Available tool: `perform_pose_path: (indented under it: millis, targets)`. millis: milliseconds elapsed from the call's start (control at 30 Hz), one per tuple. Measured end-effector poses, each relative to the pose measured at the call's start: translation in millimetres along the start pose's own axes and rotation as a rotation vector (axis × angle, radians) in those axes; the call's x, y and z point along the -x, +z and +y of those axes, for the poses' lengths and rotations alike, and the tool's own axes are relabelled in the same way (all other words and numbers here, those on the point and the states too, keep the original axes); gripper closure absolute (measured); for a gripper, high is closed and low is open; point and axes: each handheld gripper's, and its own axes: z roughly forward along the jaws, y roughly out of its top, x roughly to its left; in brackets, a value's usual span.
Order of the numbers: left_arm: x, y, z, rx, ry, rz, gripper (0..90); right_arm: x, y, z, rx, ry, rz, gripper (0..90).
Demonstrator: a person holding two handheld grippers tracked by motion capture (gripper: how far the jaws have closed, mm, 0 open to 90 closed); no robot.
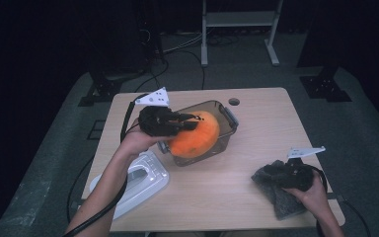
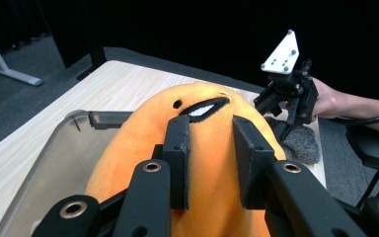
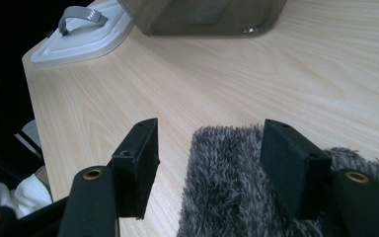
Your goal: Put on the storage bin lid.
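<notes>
An orange plush toy [image 1: 200,138] with a small face [image 2: 205,108] sits half in a clear plastic container [image 1: 228,118] at the table's middle. My left gripper [image 1: 190,122] is shut on the toy, its pads [image 2: 177,148] pinching the plush from both sides at the container's rim [image 2: 103,118]. At the front right lies a grey fuzzy cloth [image 1: 282,201]. My right gripper [image 1: 275,173] hovers low over it, open. The cloth [image 3: 227,187] lies between and under its jaws, and the left pad [image 3: 140,153] stands clear of it.
The container's white lid [image 1: 140,180] with a grey handle [image 3: 81,15] lies at the front left of the wooden table [image 1: 256,143]. A cable hole [image 1: 234,101] marks the far edge. A metal frame [image 1: 239,29] stands on the floor beyond.
</notes>
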Motion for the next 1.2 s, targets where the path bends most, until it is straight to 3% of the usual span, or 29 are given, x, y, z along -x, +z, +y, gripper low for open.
perform_pose_path:
  millis: [367,1200]
  targets:
    - [-21.0,2.8,3.5,-0.019,-0.01,0.034,71.0,0.5,-0.1,-0.3,0.003,-0.003,-0.001,38.8]
    - [-59.4,46.2,11.8,-0.069,-0.026,0.09,70.9,2.8,-9.0,-5.8,0.018,0.013,0.005,39.4]
